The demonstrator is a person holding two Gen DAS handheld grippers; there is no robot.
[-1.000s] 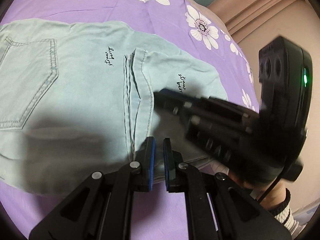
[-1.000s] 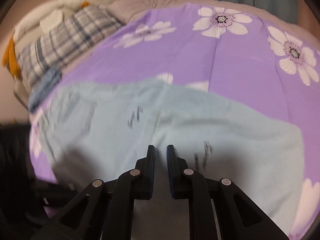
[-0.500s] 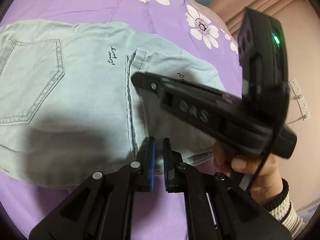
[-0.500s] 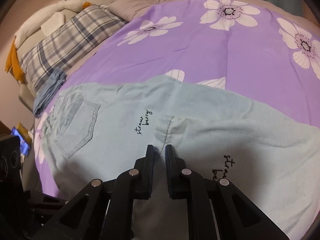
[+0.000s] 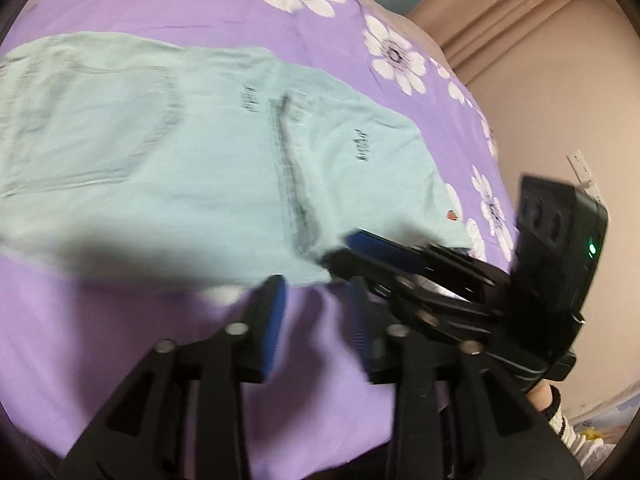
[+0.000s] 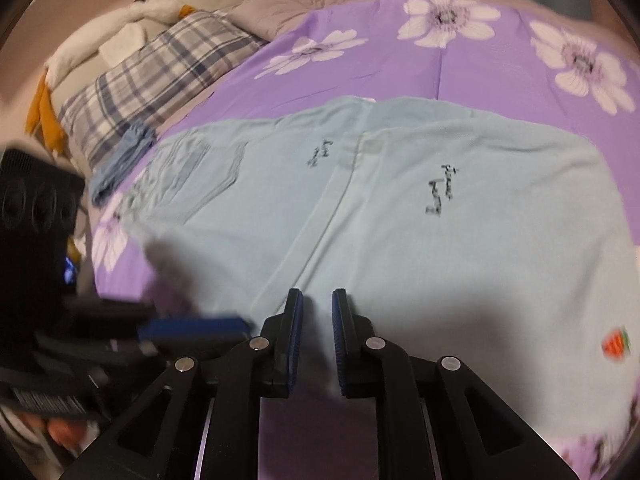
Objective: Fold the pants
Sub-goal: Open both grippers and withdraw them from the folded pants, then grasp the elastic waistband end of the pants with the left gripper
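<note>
Light blue-green pants [image 5: 200, 160] lie folded flat on a purple flowered bedsheet [image 5: 120, 340], with a back pocket at the left and small black lettering near the fold. My left gripper [image 5: 318, 304] hovers over bare sheet just short of the pants' near edge. Its jaws are opening and nothing is between them. From the right, my right gripper's blue pad [image 5: 384, 250] reaches the same edge. In the right wrist view the right gripper [image 6: 317, 312] sits low over the pants [image 6: 440, 240]. Its jaws are opening, a narrow gap apart, and pale cloth shows in the gap.
A plaid pillow [image 6: 152, 80], a crumpled blue cloth [image 6: 120, 160] and piled white and orange clothes [image 6: 120, 32] lie at the bed's far left. A pink wall with a socket [image 5: 580, 164] stands to the right. A hand in a striped cuff [image 5: 560, 412] holds the right gripper.
My left jaws have opened and drawn back off the pants onto the purple sheet. The right gripper has swung down from over the pants to their near edge, its jaws slightly wider.
</note>
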